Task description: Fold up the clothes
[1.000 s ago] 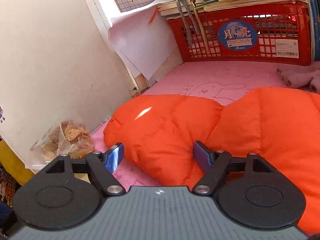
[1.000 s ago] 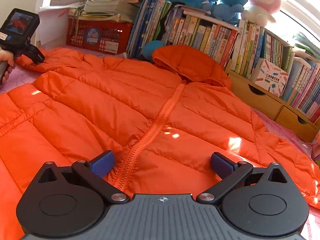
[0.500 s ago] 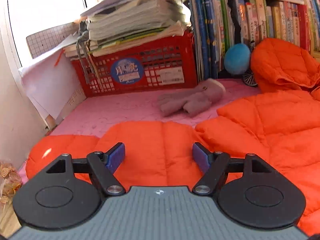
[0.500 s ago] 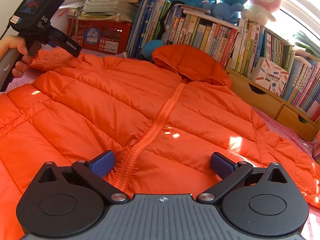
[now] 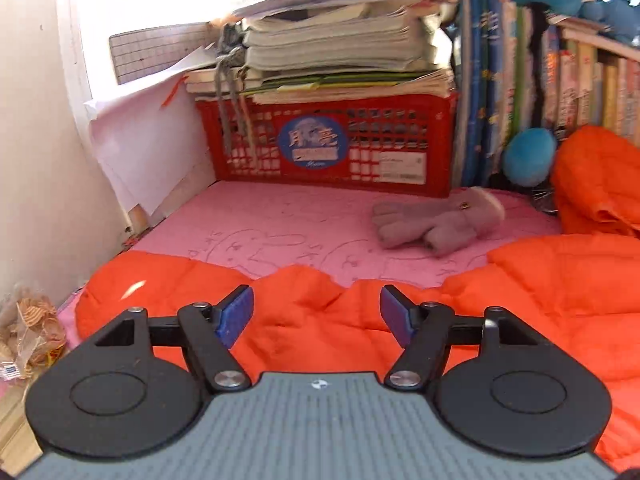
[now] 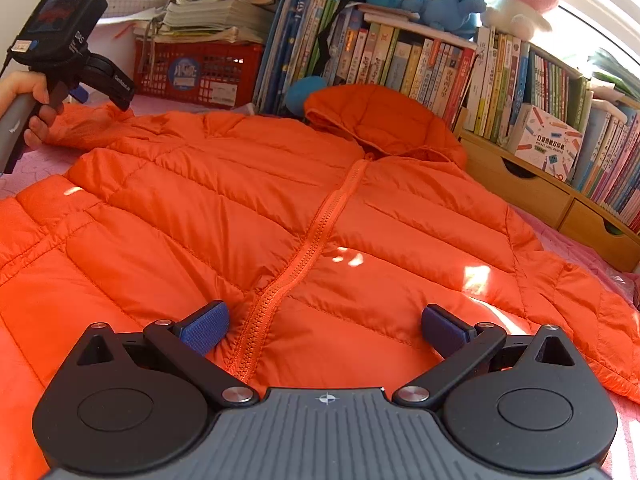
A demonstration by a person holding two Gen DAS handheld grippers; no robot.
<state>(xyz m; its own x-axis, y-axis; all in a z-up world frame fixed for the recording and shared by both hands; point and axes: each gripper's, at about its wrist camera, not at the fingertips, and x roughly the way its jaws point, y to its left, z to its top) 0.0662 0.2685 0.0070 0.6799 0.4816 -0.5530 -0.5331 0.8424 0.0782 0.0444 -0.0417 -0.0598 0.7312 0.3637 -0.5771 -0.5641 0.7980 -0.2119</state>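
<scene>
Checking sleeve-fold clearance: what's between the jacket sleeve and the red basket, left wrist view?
Mostly bare pink mat, plus a pink-grey glove lying off to the right, between orange jacket sleeve and red basket. Left wrist view shows it.

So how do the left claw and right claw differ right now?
The left claw hovers over the orange jacket's sleeve, jaws narrower and closing; the right claw sits over the jacket's zipper, jaws wider. Both hold nothing.
</scene>
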